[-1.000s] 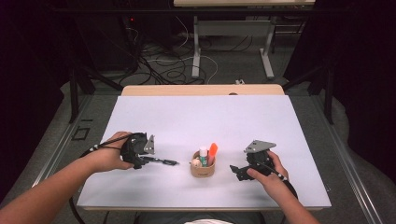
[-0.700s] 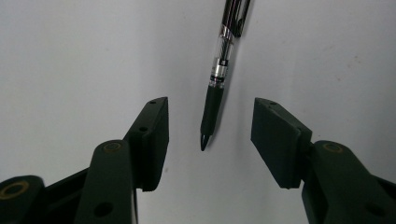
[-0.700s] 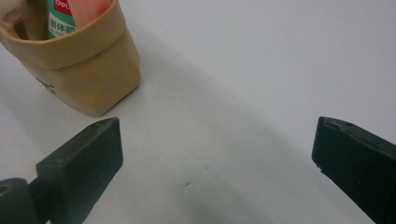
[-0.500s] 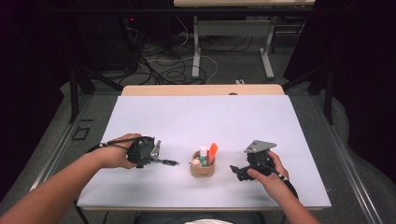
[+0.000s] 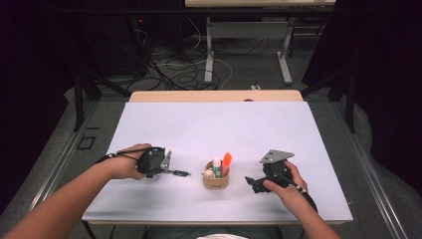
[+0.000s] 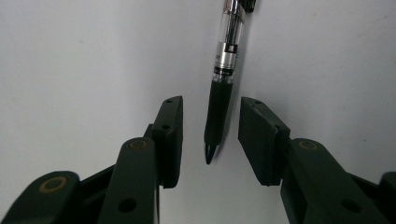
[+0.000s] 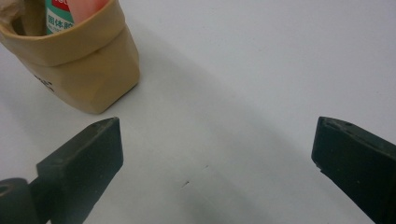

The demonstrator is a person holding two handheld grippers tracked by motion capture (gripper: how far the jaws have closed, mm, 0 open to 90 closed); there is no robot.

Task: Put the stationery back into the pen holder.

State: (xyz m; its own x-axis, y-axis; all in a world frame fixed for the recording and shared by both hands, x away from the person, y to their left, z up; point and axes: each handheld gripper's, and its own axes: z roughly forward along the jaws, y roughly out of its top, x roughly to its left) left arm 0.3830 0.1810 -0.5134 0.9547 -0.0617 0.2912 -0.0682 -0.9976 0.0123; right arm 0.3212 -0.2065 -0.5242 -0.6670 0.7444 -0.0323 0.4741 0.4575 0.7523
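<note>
Pen lies apart from paper cup.

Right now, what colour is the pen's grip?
Black, on the pen; clearest in the left gripper view.

On the table, the pen lies left of the paper cup, both near the front edge; a glue stick stands in the cup.

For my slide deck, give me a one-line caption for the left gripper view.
Left gripper closing around a black pen lying on the white table, pads not yet touching it.
</note>
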